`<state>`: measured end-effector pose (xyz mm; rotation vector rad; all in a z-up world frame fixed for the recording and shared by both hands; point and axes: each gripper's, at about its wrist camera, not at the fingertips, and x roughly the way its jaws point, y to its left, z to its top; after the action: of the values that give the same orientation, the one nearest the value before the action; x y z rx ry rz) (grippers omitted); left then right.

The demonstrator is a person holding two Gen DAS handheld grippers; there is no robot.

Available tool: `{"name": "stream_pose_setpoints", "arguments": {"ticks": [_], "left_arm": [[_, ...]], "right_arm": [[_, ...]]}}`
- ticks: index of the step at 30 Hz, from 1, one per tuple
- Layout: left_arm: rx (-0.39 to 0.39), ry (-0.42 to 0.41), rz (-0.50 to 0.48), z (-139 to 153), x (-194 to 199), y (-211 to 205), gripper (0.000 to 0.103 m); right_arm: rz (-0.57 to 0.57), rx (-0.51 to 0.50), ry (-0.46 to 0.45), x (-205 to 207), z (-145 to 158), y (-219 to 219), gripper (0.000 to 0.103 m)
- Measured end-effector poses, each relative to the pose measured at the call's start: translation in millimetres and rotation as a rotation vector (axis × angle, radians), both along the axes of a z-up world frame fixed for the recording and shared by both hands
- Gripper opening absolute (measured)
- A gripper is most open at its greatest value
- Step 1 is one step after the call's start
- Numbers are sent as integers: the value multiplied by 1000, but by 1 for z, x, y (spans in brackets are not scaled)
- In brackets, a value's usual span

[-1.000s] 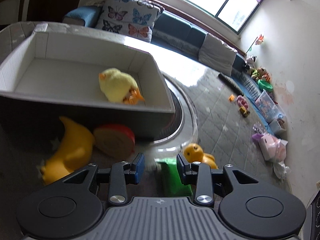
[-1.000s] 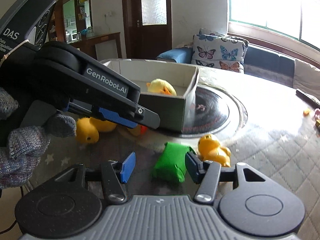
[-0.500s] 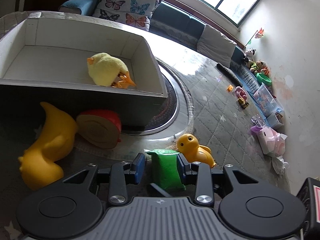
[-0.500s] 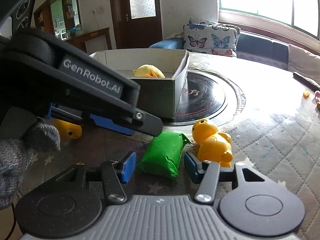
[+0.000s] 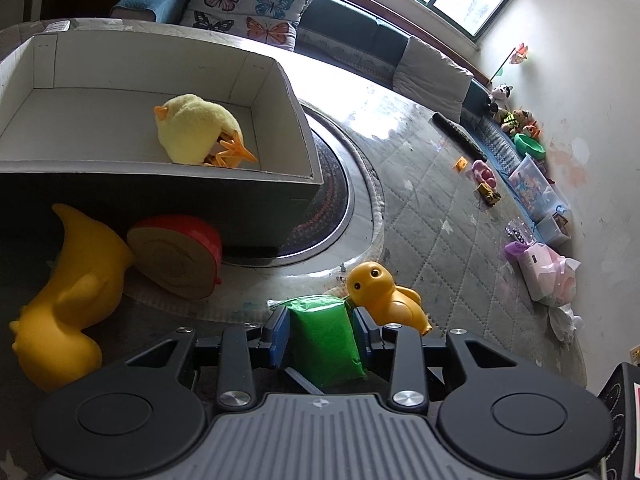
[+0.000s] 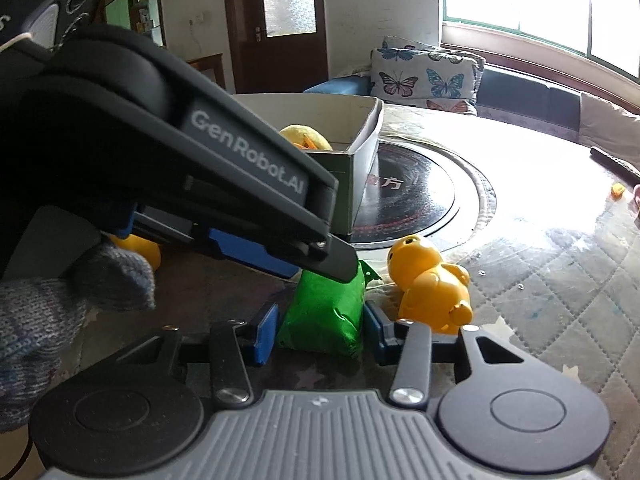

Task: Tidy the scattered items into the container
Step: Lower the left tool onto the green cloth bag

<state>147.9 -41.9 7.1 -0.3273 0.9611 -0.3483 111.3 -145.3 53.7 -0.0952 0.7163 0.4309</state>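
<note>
Closing the right gripper [image 6: 319, 326] on the green pouch [image 6: 324, 300]: pinched between narrow jaws, pads meeting both flanks, long axis pointing straight ahead out of the gap. Flanked too by the left gripper [image 5: 320, 326], narrow jaws against its sides, reaching in from upper left. Probably up and ahead-left next, over the box [image 6: 362, 168] wall.

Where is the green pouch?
The green pouch lies low centre in the left wrist view, between the pads of the left hand-held gripper, left of the small duck.
</note>
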Motion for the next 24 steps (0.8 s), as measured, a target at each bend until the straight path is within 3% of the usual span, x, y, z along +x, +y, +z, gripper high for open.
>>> {"name": "stream_pose_setpoints", "arguments": {"ticks": [24], "left_arm": [[42,27,35,-1,-2,6,38]], "right_arm": [[103,-27,-1,-19,-1,14,45]]}}
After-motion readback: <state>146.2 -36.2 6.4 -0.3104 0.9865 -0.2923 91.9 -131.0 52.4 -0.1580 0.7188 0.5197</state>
